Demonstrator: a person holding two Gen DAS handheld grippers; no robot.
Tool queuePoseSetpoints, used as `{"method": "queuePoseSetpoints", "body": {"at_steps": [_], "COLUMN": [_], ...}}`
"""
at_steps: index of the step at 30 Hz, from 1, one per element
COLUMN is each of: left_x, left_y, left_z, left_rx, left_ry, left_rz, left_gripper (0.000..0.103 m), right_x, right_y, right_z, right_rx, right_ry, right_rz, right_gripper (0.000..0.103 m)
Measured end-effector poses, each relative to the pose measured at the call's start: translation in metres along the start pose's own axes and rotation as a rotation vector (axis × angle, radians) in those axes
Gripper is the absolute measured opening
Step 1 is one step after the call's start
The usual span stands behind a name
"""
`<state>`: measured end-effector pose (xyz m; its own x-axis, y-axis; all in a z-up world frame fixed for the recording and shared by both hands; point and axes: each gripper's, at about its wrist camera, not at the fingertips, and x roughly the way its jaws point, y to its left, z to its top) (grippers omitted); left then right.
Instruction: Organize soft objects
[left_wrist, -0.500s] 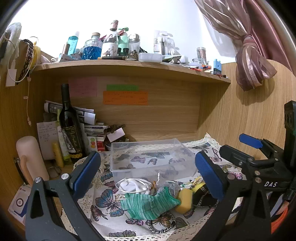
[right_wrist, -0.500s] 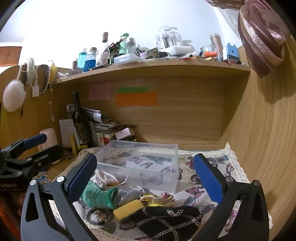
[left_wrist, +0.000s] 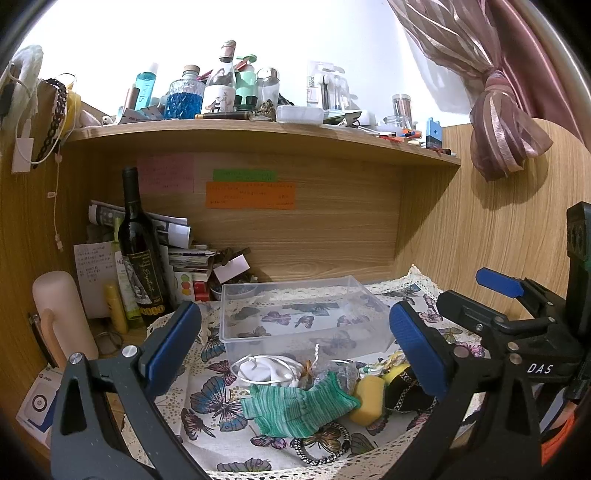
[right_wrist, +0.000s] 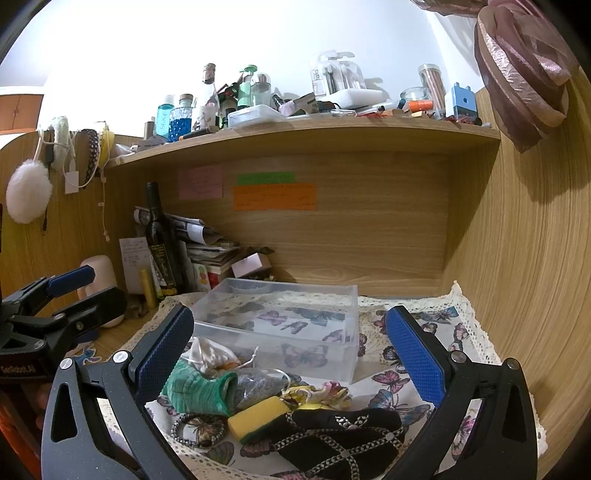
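Blue-padded left tool and right tool: both gaping wide, holding nothing, hovering over the pile. Nothing sorted yet, by the look of it. Likely next: closing on the green knitted cloth, then dropping it into the empty clear plastic box just behind. In the way: yellow sponge, black patterned pouch, beaded hair tie on the butterfly-clothed bench.

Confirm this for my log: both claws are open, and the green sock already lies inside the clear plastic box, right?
Not quite. The green sock lies on the butterfly cloth in front of the clear plastic box, which holds nothing, as the left wrist view shows. Both the left claw and right claw are open.
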<state>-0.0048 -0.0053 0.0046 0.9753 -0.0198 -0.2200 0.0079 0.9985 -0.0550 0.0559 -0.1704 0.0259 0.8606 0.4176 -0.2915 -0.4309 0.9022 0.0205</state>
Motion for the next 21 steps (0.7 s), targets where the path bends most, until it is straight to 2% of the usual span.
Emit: {"method": "queuePoseSetpoints", "body": {"at_steps": [21], "left_x": [0.0027], "left_y": [-0.0044], "left_z": [0.0001], "left_rx": [0.005], "left_ry": [0.003], "left_rz": [-0.012], "left_gripper": [0.103], "right_x": [0.0007], "right_y": [0.0003], "right_z": [-0.0012], "right_rx": [0.014], "right_ry": [0.002], "right_rz": [0.013], "right_gripper": [0.103]}}
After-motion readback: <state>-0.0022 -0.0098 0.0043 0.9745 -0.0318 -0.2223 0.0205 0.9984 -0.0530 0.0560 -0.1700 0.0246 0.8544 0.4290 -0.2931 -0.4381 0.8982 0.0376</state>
